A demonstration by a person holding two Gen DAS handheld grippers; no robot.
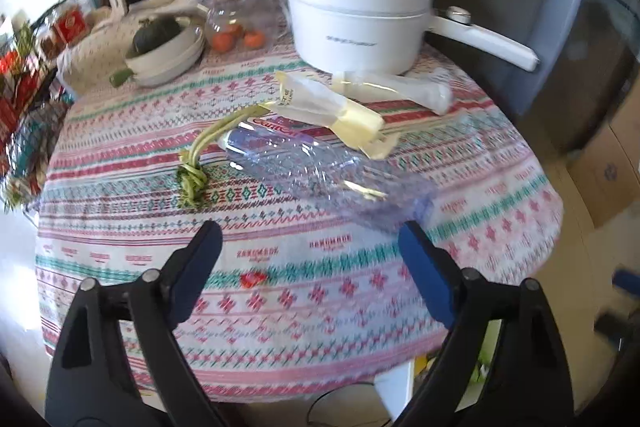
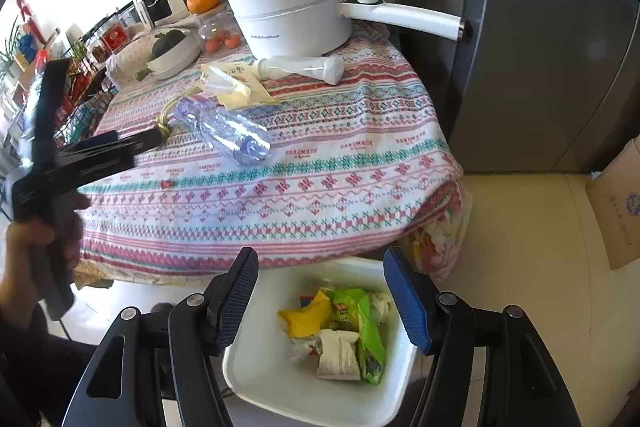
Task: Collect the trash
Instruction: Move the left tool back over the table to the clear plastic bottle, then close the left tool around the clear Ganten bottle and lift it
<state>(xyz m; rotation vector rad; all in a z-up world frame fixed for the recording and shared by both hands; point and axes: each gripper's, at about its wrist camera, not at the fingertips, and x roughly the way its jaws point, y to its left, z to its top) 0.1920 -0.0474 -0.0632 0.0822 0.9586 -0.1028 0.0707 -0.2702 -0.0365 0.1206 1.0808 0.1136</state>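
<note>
Left claw (image 1: pixel 308 241) is spread wide with nothing in it, hanging over the near edge of the worktop (image 1: pixel 320 307). Just past its tips lies the crushed clear bottle (image 1: pixel 304 163), on its side, long axis running diagonally, cap end toward the claw's right finger. Wrappers (image 1: pixel 332 107) sit beyond it, by the pot (image 1: pixel 352 15). Right claw (image 2: pixel 320 291) is also spread and empty, over the bin (image 2: pixel 280 379) with trash (image 2: pixel 340 331) inside, below the worktop edge.
</note>
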